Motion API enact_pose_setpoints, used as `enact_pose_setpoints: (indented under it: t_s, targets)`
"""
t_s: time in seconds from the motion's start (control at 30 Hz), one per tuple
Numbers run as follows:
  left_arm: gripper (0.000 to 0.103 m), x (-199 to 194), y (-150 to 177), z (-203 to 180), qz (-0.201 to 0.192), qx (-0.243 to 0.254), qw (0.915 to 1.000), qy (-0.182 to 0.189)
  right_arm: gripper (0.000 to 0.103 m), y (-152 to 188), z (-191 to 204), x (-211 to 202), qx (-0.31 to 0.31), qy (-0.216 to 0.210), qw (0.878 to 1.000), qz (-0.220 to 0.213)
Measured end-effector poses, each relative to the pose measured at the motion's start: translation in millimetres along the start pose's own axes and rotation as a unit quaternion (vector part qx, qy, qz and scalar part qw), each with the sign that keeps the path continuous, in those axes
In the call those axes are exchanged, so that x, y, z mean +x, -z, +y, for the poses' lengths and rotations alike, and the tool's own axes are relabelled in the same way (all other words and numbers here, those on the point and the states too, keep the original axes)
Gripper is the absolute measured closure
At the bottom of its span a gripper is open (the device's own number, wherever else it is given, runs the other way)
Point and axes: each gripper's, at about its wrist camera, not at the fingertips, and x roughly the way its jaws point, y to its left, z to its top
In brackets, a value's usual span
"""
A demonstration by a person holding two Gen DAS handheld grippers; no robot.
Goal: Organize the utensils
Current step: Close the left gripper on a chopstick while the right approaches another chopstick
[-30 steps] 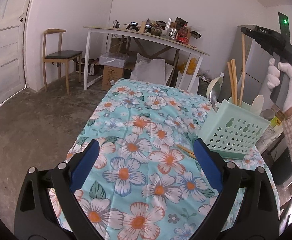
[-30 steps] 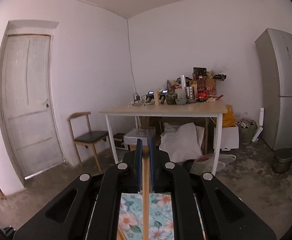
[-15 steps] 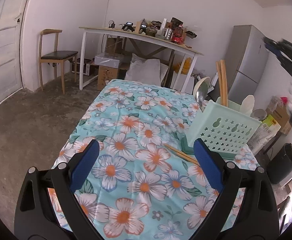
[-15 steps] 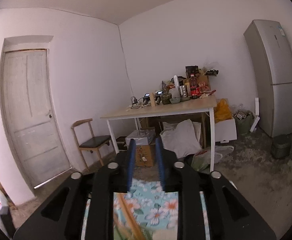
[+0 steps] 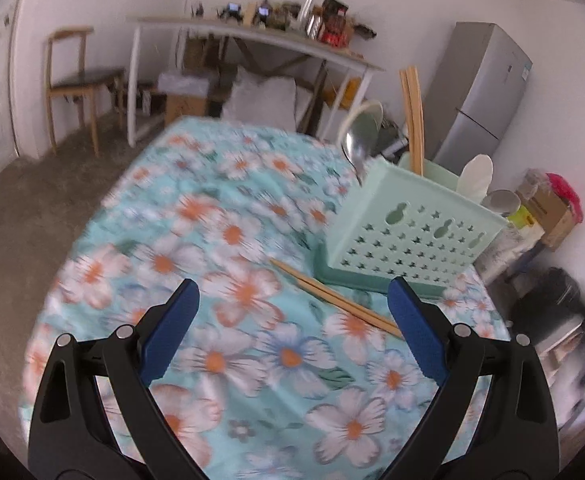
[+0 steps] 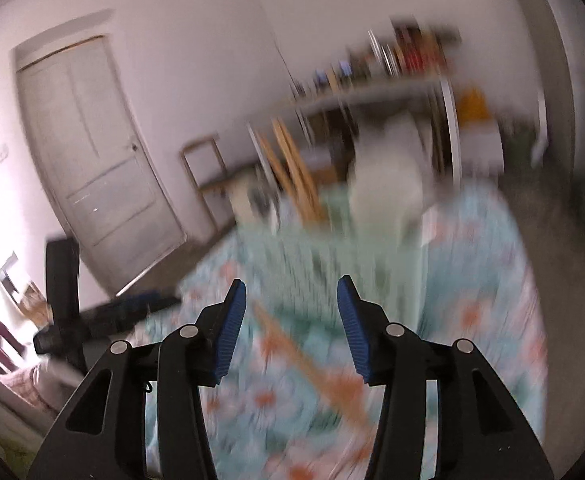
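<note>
A mint-green utensil basket (image 5: 408,236) stands on the floral tablecloth (image 5: 228,240), holding upright wooden chopsticks (image 5: 411,116), a metal spoon (image 5: 354,146) and a white spoon (image 5: 475,178). A pair of wooden chopsticks (image 5: 332,299) lies flat on the cloth in front of the basket. My left gripper (image 5: 292,312) hovers open just short of them, empty. In the blurred right wrist view my right gripper (image 6: 291,312) is above the lying chopsticks (image 6: 312,364), its jaws opening with nothing between them. The basket (image 6: 332,248) is beyond it.
A white worktable (image 5: 252,40) loaded with clutter, a wooden chair (image 5: 80,76) and a grey fridge (image 5: 480,96) stand behind the table. Boxes and a dark bin (image 5: 548,304) sit at the right. A door (image 6: 92,148) is on the left wall.
My right gripper let go of a chopstick, opened, and swung down toward the table. My left gripper moved closer to the lying chopsticks and the basket.
</note>
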Motion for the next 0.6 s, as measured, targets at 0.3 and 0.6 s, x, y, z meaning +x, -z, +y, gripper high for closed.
enact_pose_setpoints:
  t_s: [0.3,0.6]
  targets:
    - [0.035,53.6,11.5,-12.1,0.092,-0.075,0.9877,0.102,0.056,21.4,-36.1,32.5,0.067,0.016,0.995,0.065]
    - [0.053,108.2,34.5,1.3,0.153,-0.214,0.9468,0.186,0.056,25.9,-53.2,41.1,0.091,0.015,0.993,0.078]
